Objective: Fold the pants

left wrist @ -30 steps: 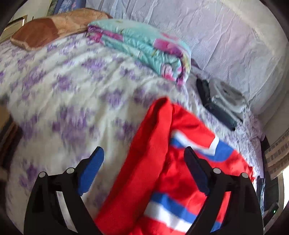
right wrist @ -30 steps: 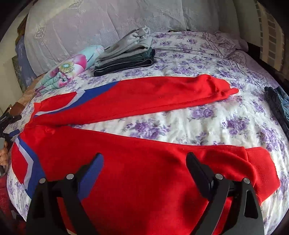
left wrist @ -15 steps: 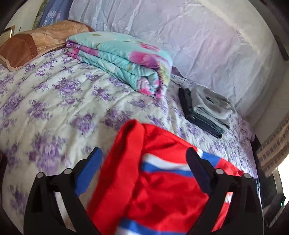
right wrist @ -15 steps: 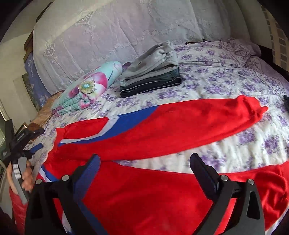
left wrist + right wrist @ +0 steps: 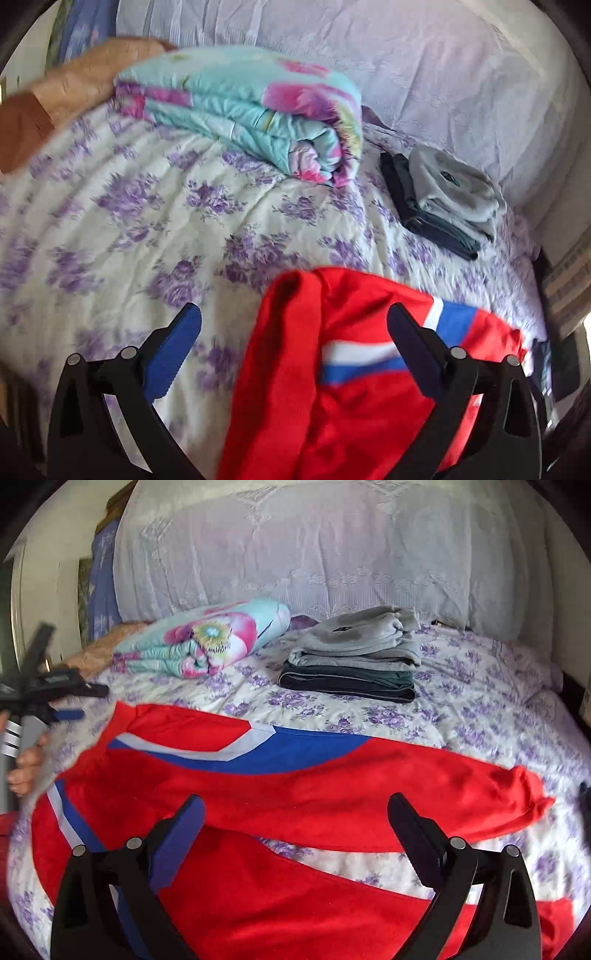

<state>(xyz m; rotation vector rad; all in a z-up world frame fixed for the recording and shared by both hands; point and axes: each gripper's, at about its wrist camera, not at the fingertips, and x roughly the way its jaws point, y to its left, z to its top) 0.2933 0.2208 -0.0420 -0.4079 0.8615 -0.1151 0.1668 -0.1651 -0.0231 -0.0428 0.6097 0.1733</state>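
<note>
Red pants (image 5: 295, 790) with blue and white stripes lie spread flat across the flowered bed (image 5: 480, 716), both legs running to the right. In the left wrist view their waist end (image 5: 332, 369) lies below and between the fingers. My left gripper (image 5: 293, 328) is open above the waistband, touching nothing. It also shows at the left edge of the right wrist view, where this left gripper (image 5: 55, 698) is held in a hand. My right gripper (image 5: 295, 812) hangs open over the near leg, with no cloth between its pads.
A folded turquoise flowered quilt (image 5: 251, 110) and a stack of folded grey and dark clothes (image 5: 354, 661) lie at the back of the bed. A brown pillow (image 5: 55, 96) sits far left. A pale lace-covered headboard (image 5: 332, 546) stands behind.
Both grippers have opened a little wider and pulled back from the pants. The right wrist view now looks more level, with the headboard larger; the left view shifted towards the quilt.
</note>
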